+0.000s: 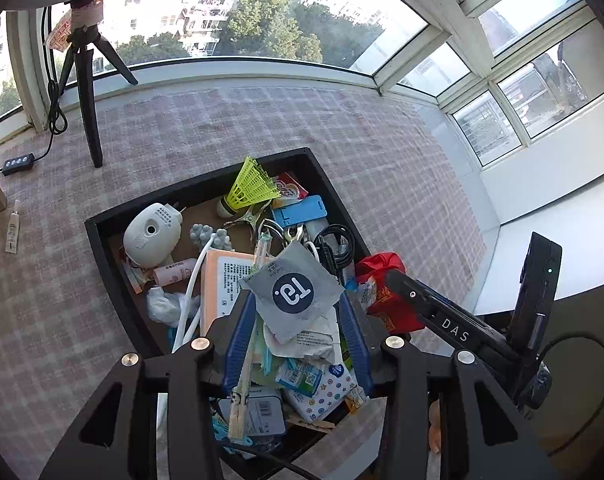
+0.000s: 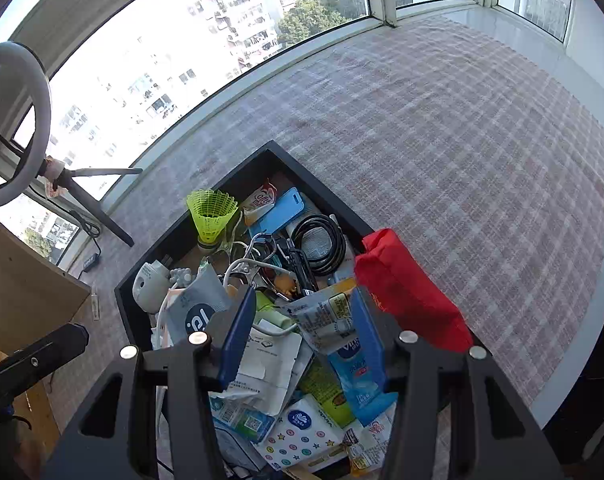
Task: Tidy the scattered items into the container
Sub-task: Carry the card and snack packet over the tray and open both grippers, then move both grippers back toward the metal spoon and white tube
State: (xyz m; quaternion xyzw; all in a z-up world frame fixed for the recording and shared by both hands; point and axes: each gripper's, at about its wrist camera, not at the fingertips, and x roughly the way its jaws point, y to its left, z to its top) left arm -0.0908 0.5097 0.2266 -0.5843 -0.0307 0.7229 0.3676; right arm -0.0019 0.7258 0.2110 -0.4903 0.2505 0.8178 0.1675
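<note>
A black tray [image 1: 102,236] [image 2: 230,176] full of small items sits on the checked cloth. My left gripper [image 1: 298,304] hovers over its near end, jaws apart, with a grey sachet [image 1: 294,288] lying between the blue fingers; I cannot tell whether it is gripped. My right gripper [image 2: 302,312] is open above the tray, over a blue packet [image 2: 353,364] and a white foil packet [image 2: 321,316]. A red pouch [image 2: 405,292] [image 1: 385,292] rests on the tray's right rim. A yellow shuttlecock [image 1: 250,188] [image 2: 212,212] lies at the far end.
A small white tube [image 1: 12,226] lies on the cloth left of the tray. A black tripod [image 1: 86,80] and a power strip [image 1: 18,163] stand by the window. A wooden box [image 2: 18,280] is at the left. The right gripper's body [image 1: 461,328] is beside the tray.
</note>
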